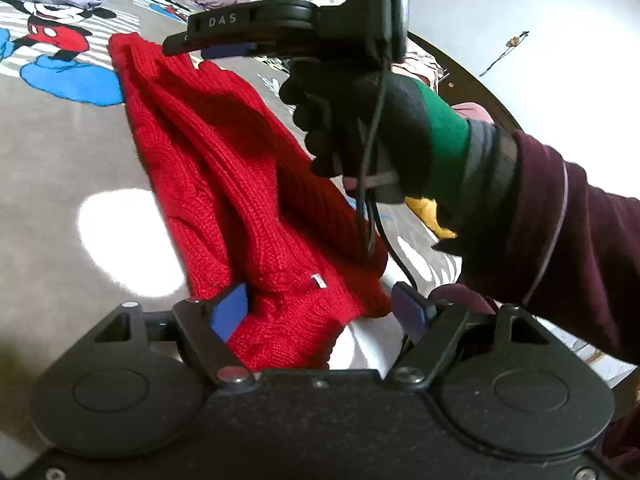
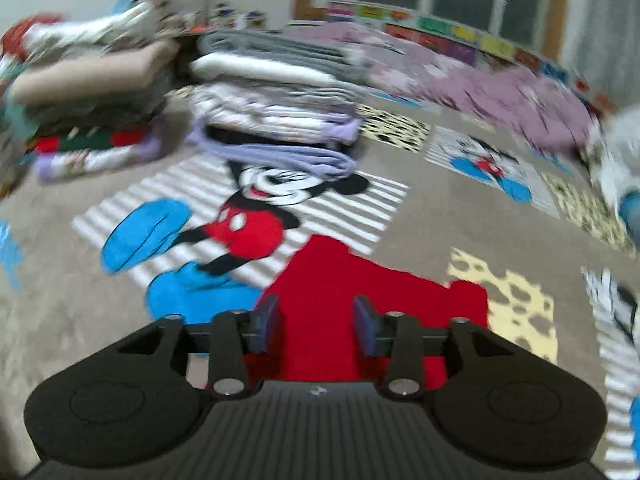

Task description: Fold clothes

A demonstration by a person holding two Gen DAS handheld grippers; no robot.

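Two grippers work over a red knitted sweater point(image 1: 240, 184) that lies on a grey carpet point(image 1: 60, 152) printed with cartoon mice. In the left wrist view the sweater runs from the far left toward the near middle, partly folded into a long, rumpled strip, with a small white tag point(image 1: 318, 281) showing near its near end. The left gripper point(image 1: 322, 310) has its jaws wide apart, with the near edge of the sweater lying between the blue pads point(image 1: 230, 312); they grip nothing.

The right gripper point(image 1: 208, 42) shows in that view from the side, held above the far part of the sweater by a gloved hand point(image 1: 360, 128) with a dark red sleeve point(image 1: 580, 240) behind it. In its own view the right gripper point(image 2: 316, 322) has its jaws partly apart and empty, with the sweater point(image 2: 360, 280) just beyond and below them. That view is blurred, so whether the pads touch the knit is hard to tell.

Nothing like a basket or box is visible; the other clothes sit straight on the carpet. Two stacks of folded clothes point(image 2: 276, 100) stand at the far left, and a loose purple heap point(image 2: 480, 84) lies at the far right.
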